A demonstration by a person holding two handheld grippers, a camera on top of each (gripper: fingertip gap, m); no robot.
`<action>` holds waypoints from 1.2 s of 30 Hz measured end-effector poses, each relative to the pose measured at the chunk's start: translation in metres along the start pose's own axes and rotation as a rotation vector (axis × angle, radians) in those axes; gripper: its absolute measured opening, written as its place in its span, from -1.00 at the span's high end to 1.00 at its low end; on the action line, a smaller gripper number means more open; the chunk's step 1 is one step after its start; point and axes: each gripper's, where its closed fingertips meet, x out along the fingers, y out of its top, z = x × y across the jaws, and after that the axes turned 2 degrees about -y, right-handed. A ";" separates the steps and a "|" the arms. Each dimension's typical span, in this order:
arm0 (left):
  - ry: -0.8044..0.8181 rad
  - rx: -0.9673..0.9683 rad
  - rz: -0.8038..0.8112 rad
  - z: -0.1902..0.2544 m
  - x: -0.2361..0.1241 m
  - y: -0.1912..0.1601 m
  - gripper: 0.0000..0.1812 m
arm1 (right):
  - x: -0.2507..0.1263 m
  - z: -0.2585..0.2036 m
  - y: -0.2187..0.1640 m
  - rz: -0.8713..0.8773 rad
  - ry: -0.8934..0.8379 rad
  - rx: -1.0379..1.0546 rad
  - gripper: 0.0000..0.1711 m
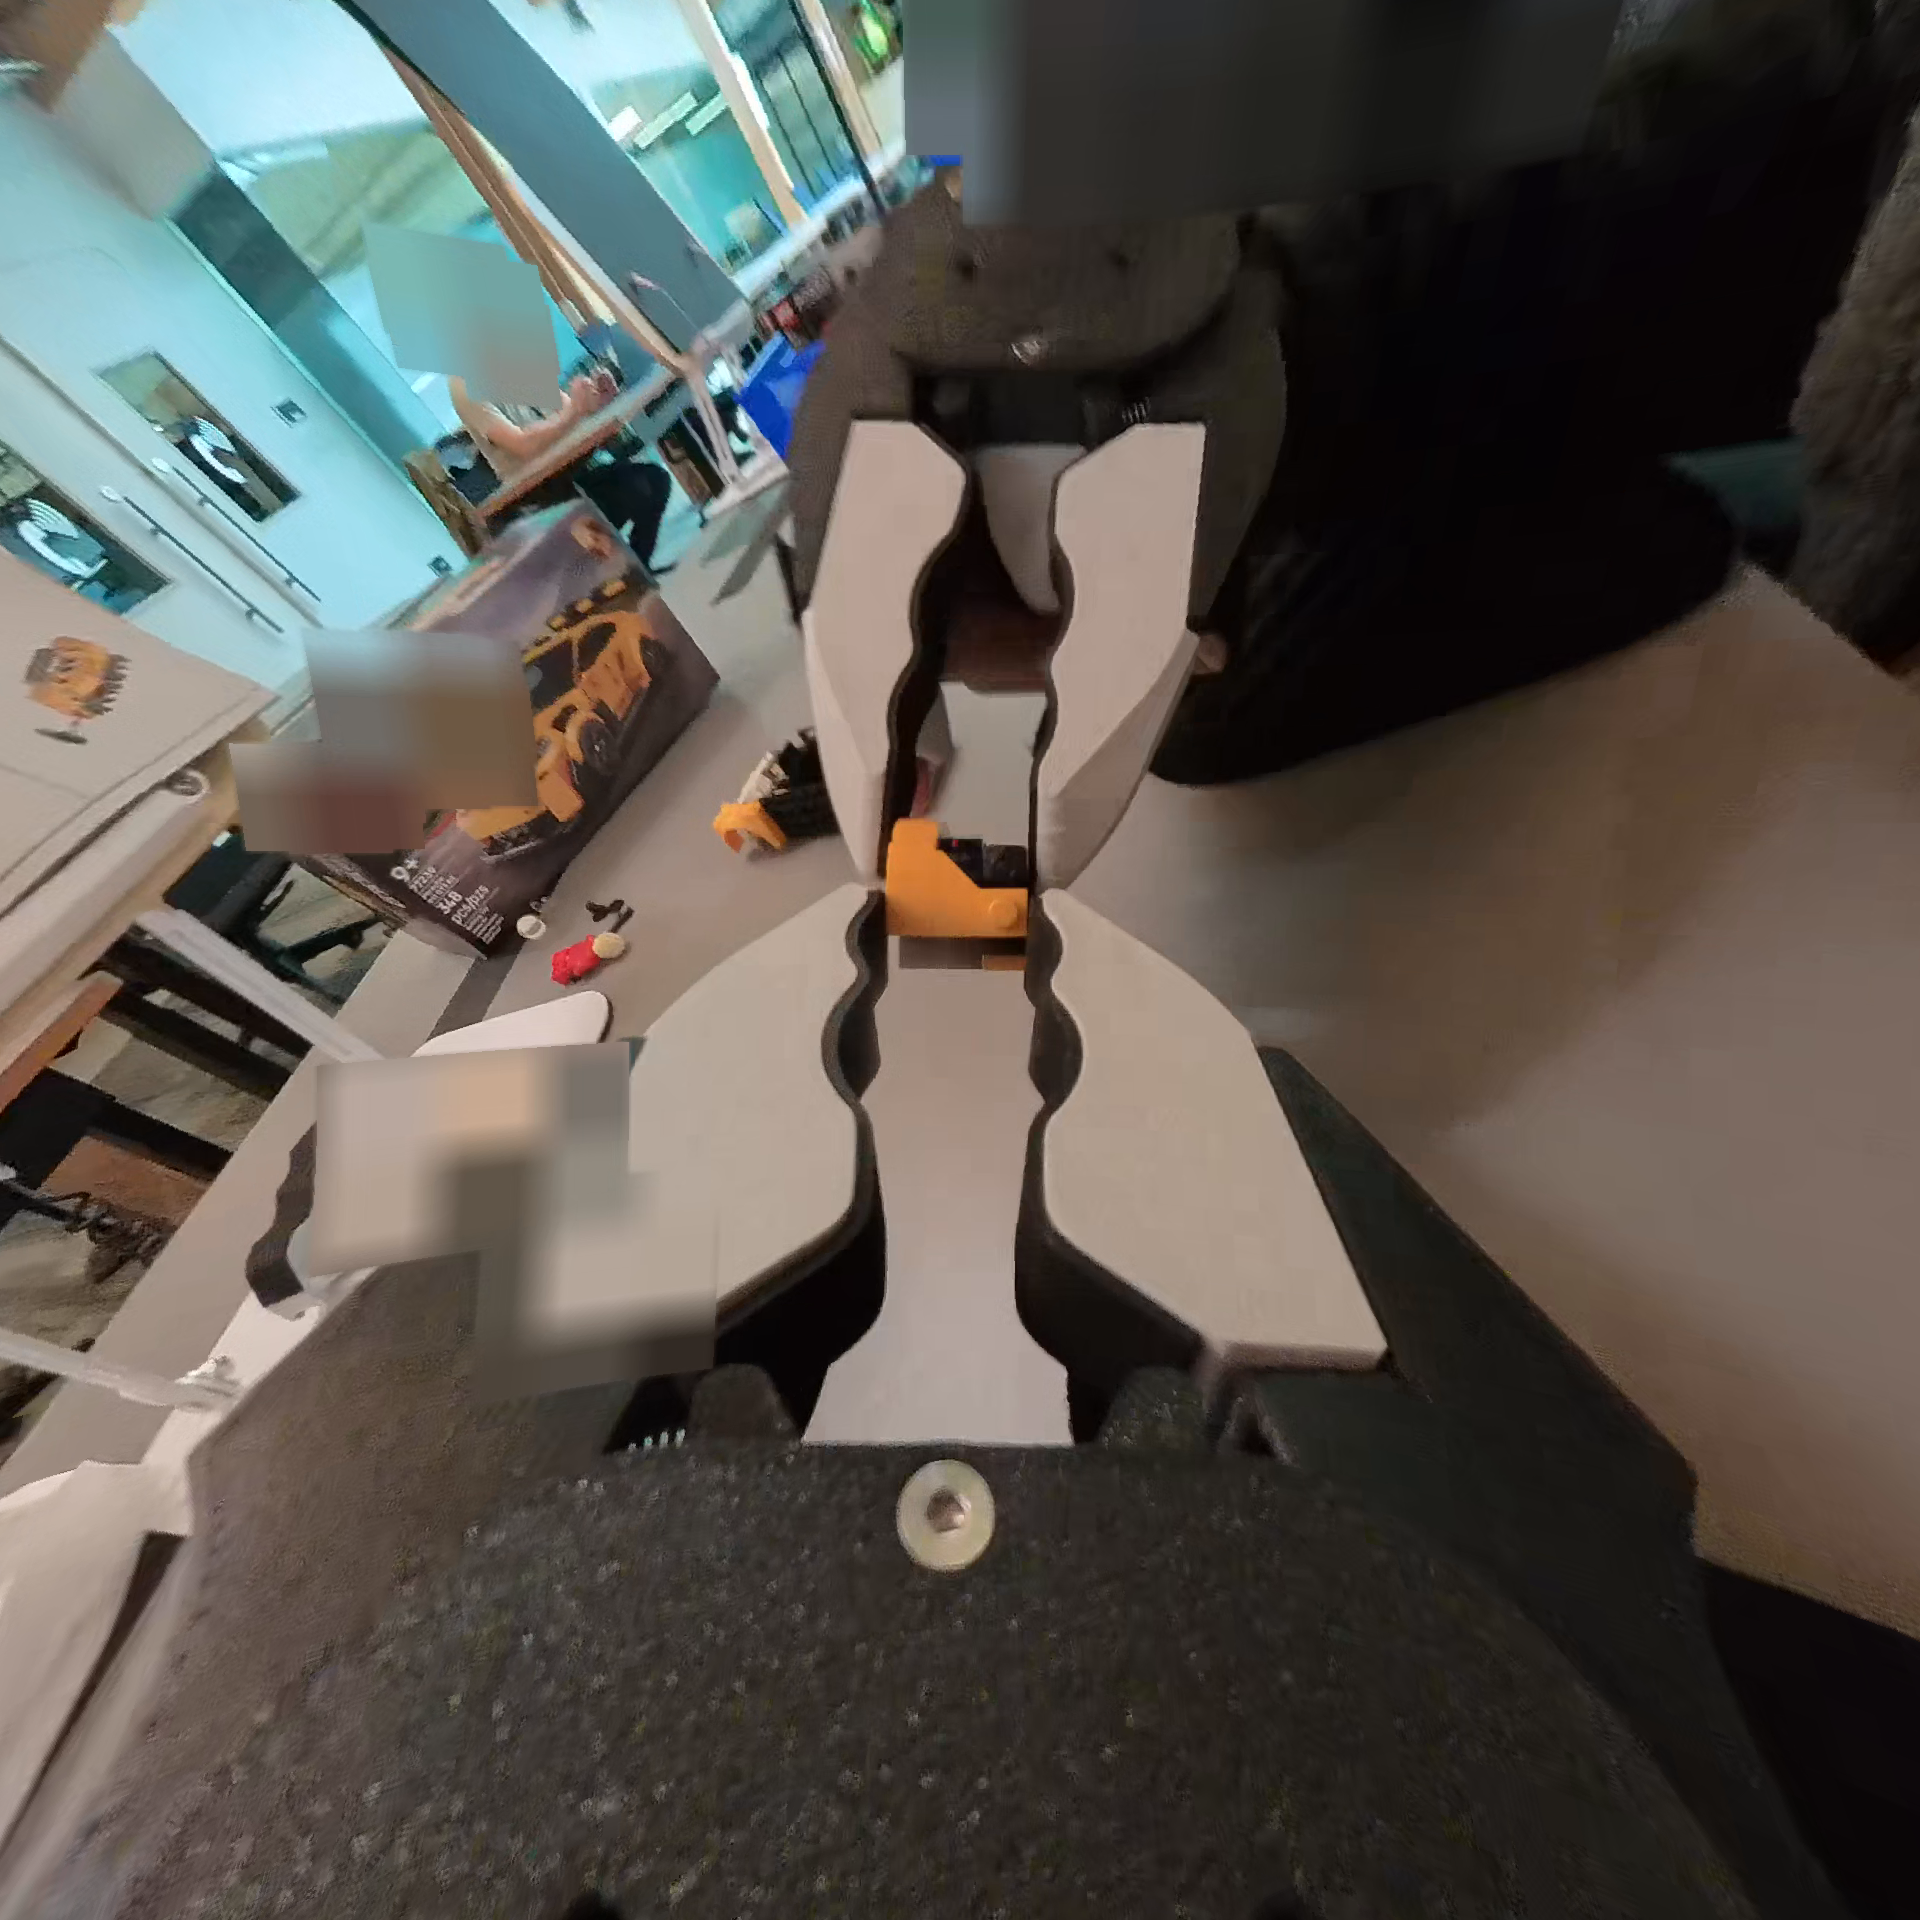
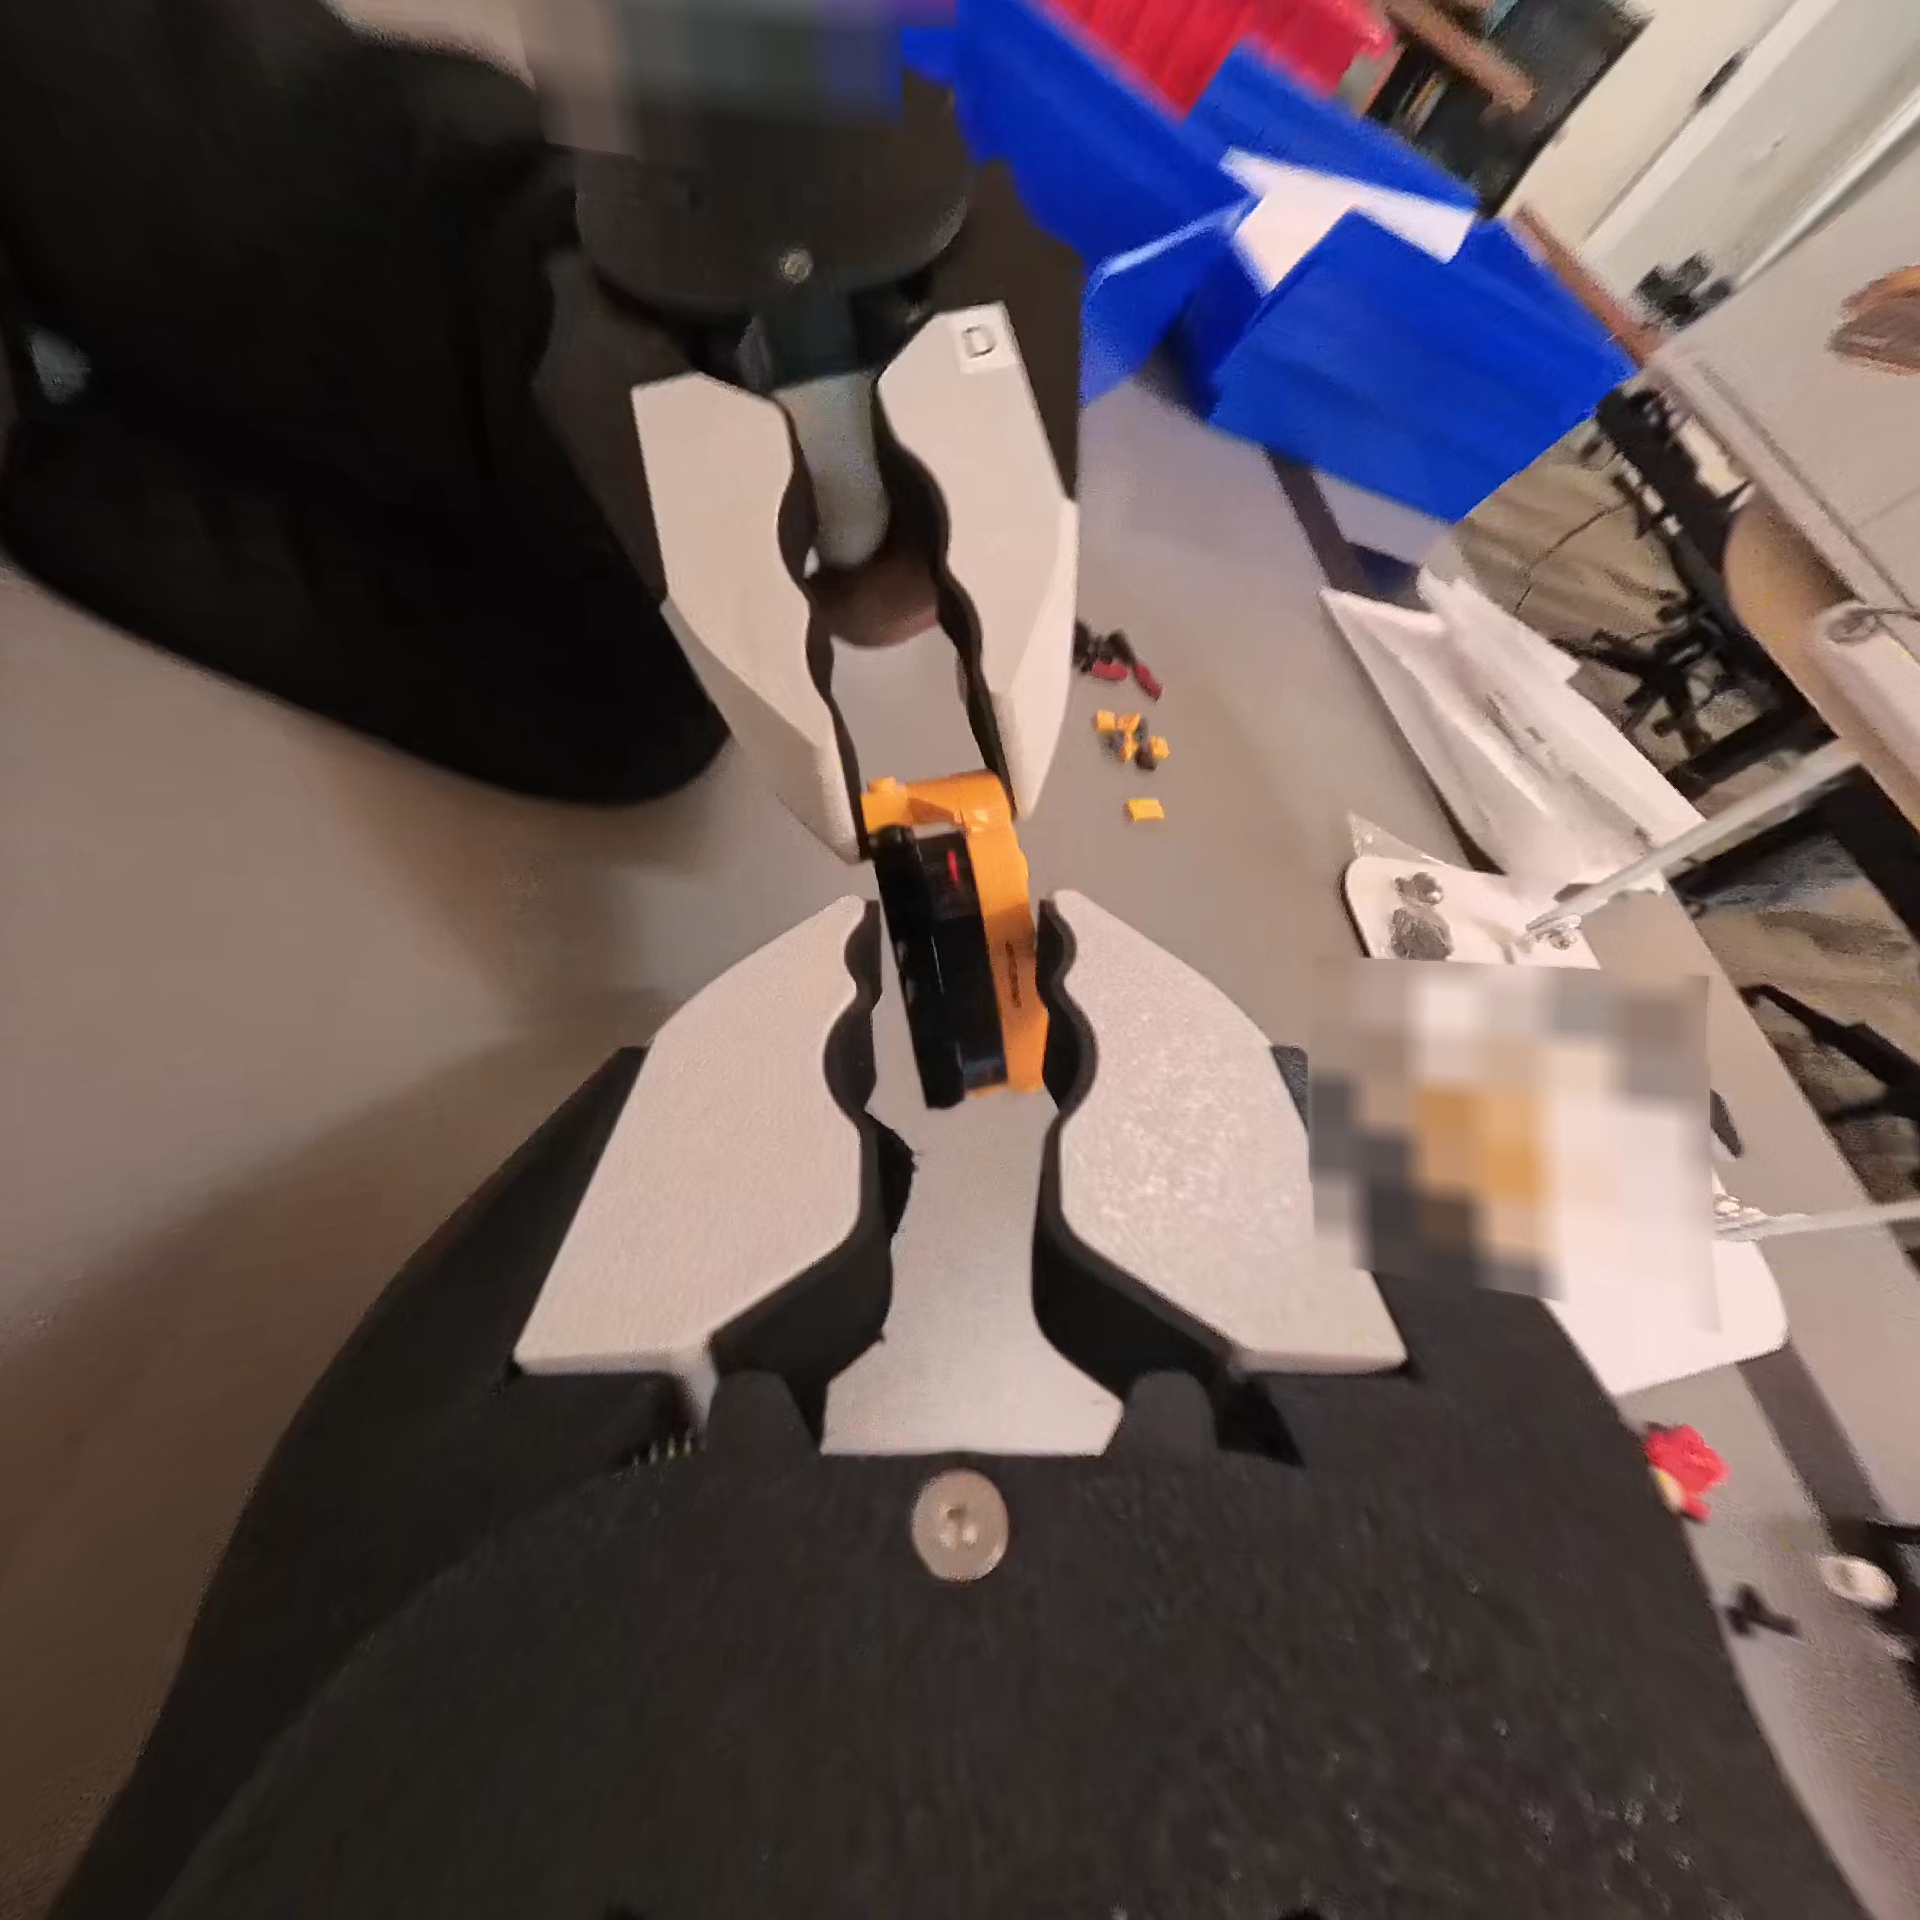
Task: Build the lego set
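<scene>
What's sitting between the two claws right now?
Only the orange-and-black lego assembly: the right claw grips one end, the left claw the other. The right wrist view shows it best.

A pale grey worktop [image 1: 1455, 1039] carries everything. In the left wrist view, a set box [image 1: 582, 727] printed with a yellow car stands at ten o'clock, a yellow-and-black part-built piece [image 1: 774, 810] lies just right of it, and a small red piece [image 1: 582, 956] rests nearer. In the right wrist view, loose yellow bricks [image 2: 1132, 748] lie at one o'clock, red and black bits [image 2: 1117, 660] just beyond them, white paper sheets [image 2: 1507, 748] at two o'clock.
</scene>
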 end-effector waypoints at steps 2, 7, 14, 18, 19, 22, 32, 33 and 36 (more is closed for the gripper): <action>0.023 -0.042 0.047 -0.007 -0.004 0.003 0.73 | -0.004 0.005 0.000 0.083 0.011 0.089 0.57; 0.022 -0.125 0.146 -0.014 -0.011 0.013 0.73 | -0.008 0.011 0.004 0.223 0.052 0.234 0.55; -0.009 -0.157 0.131 -0.011 -0.006 0.006 0.73 | -0.007 0.012 -0.005 0.189 0.020 0.198 0.68; -0.011 -0.176 0.012 -0.011 0.002 -0.020 0.70 | 0.001 0.014 -0.024 0.081 -0.028 0.158 0.69; -0.012 -0.175 -0.017 -0.010 0.003 -0.026 0.68 | 0.002 0.014 -0.028 0.061 -0.037 0.146 0.69; -0.013 -0.159 -0.066 -0.008 0.007 -0.033 0.62 | 0.005 0.015 -0.036 0.005 -0.061 0.116 0.69; -0.008 -0.139 -0.180 -0.004 0.014 -0.052 0.58 | 0.018 0.008 -0.052 -0.093 -0.081 0.038 0.69; -0.008 -0.135 -0.191 -0.004 0.014 -0.054 0.58 | 0.018 0.008 -0.052 -0.094 -0.083 0.033 0.69; -0.008 -0.125 -0.217 -0.003 0.016 -0.058 0.59 | 0.019 0.010 -0.055 -0.103 -0.102 0.014 0.69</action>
